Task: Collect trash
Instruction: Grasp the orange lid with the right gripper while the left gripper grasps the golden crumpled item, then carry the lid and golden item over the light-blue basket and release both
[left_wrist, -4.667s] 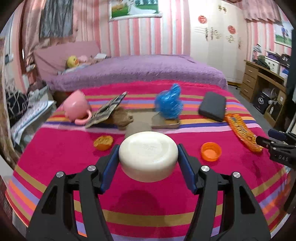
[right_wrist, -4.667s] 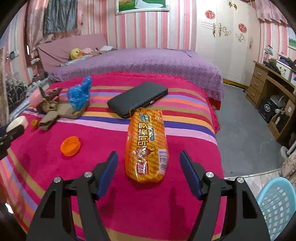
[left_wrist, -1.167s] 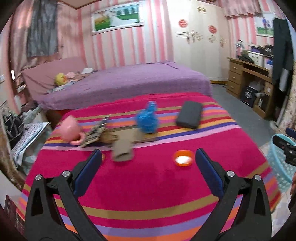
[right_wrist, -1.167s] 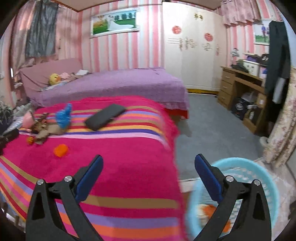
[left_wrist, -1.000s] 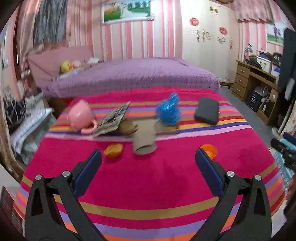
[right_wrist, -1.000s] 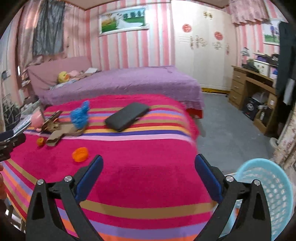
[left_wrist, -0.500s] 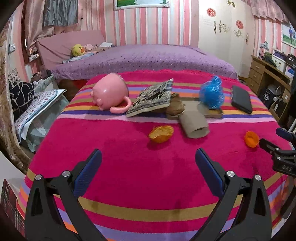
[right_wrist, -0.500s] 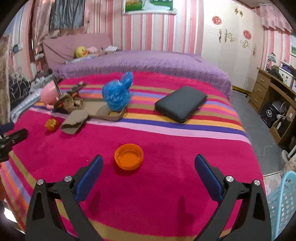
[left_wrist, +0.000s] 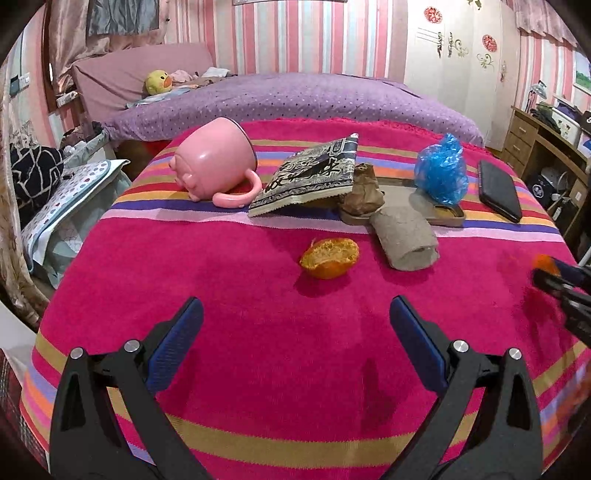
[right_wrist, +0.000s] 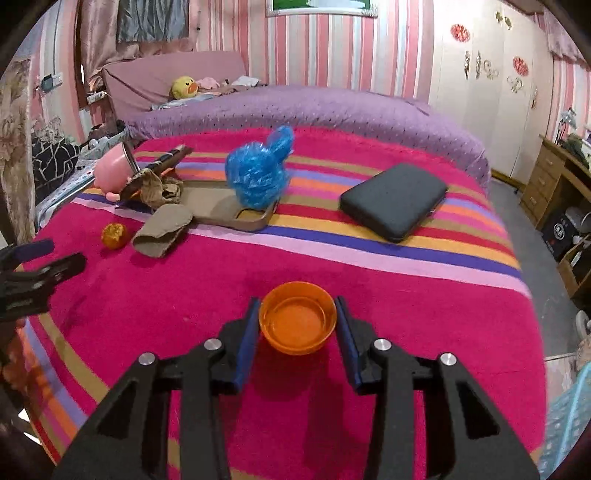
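Orange cap (right_wrist: 297, 317) – open side up, orange peel (left_wrist: 329, 257), blue bag (left_wrist: 440, 175), all on striped blanket (left_wrist: 295, 350)

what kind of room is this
Most likely a bedroom in a home: a bed with a purple cover, a tall white wardrobe against the striped wall, and a wooden desk with drawers to the side.

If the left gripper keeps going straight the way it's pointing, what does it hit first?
Probably the orange peel, which lies ahead between the open jaws of the left gripper; given the downward tilt, it might meet the striped blanket first.
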